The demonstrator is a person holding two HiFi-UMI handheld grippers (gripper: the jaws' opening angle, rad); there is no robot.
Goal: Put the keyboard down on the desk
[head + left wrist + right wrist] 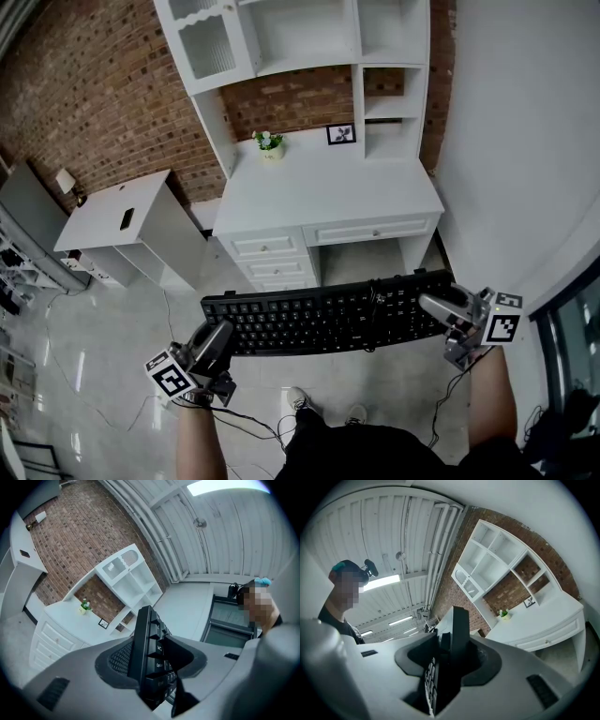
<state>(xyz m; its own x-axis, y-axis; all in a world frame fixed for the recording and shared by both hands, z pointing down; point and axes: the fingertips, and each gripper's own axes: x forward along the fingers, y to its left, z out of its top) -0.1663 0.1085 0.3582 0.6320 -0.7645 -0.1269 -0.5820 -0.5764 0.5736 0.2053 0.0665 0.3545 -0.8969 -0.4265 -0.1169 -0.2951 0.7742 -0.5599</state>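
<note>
A black keyboard hangs level in the air in front of the white desk, over the floor. My left gripper is shut on its left end, and my right gripper is shut on its right end. In the left gripper view the keyboard stands edge-on between the jaws, keys facing right. In the right gripper view the keyboard is likewise clamped edge-on. The desk top lies beyond it, and the desk shows at the right.
On the desk stand a small potted plant and a picture frame, with a white shelf hutch above. A white cabinet stands to the left. A cable trails on the glossy floor near the person's feet.
</note>
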